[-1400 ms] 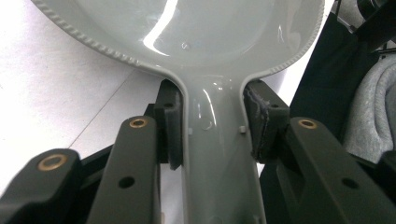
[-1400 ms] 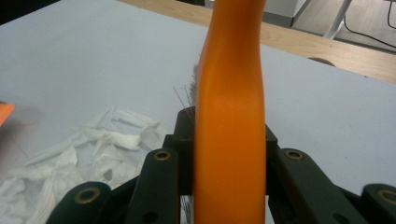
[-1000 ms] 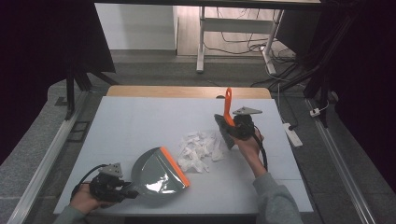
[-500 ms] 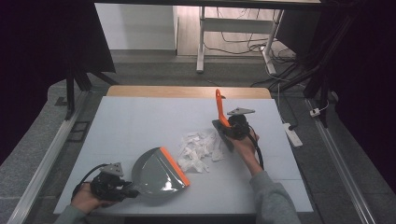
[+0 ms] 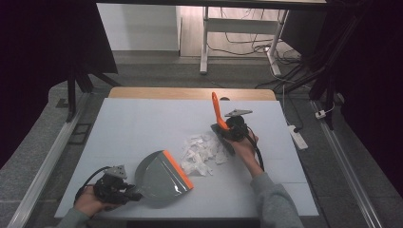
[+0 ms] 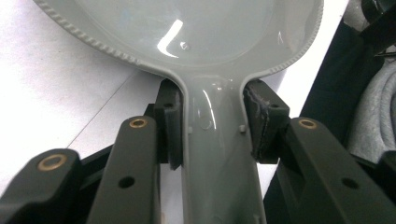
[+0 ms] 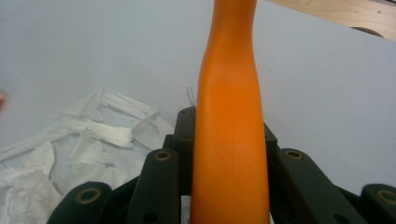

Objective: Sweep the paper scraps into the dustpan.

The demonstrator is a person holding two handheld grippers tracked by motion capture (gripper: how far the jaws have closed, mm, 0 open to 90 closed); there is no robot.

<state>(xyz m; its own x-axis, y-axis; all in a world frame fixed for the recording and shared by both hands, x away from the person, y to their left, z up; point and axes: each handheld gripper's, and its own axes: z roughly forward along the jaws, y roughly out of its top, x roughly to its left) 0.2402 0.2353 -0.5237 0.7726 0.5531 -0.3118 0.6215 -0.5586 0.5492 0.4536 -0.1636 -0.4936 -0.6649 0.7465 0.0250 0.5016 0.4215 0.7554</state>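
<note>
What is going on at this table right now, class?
A person is sweeping up torn paper with a gripper in each hand. The left gripper is clamped on the handle of a grey dustpan, which lies on the table with its orange lip facing the scraps. The right gripper is clamped on an orange-handled brush, set at the far side of the pile of paper scraps. The scraps lie between brush and dustpan; none are in the pan yet.

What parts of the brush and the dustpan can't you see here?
- Brush bristles: high view, hidden behind the right tool and hand; right gripper view, its own jaws cover them.
- Brush handle tip: right gripper view, cut off by the top edge.
- Dustpan orange lip: left gripper view, cut off by the top edge.
- Paper scraps: high view, too small to count.
</note>
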